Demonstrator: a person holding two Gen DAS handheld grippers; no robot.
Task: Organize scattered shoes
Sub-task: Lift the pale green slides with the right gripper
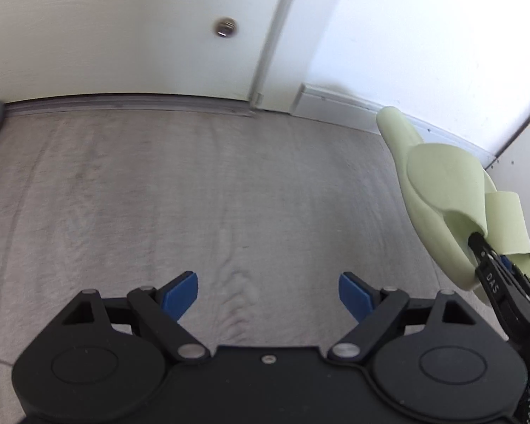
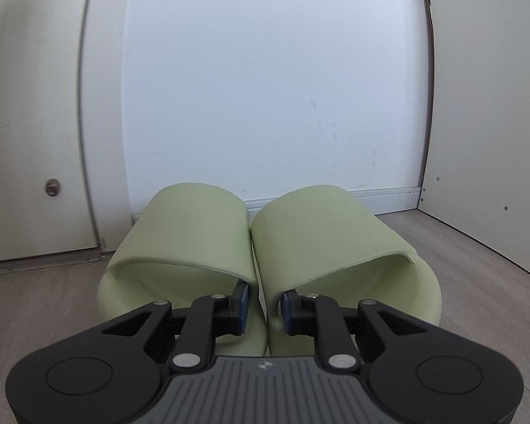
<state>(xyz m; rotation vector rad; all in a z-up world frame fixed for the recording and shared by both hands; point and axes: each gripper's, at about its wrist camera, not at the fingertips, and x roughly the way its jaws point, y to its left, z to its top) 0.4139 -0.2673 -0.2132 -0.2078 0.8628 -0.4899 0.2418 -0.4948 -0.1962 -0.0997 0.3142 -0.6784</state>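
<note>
Pinching the two pale-green foam slides [image 2: 265,247] by their touching inner walls, right gripper [image 2: 264,305] carries them easily—light, soft; left gripper [image 1: 268,291] gapes wide, empty.

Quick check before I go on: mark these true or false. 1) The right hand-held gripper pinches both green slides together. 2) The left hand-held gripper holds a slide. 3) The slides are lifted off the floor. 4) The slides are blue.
1) True: the right hand-held gripper clamps the inner walls of the two green slides.
2) False: the left hand-held gripper is open and empty.
3) True in the left wrist view.
4) False: they are pale green.
</note>
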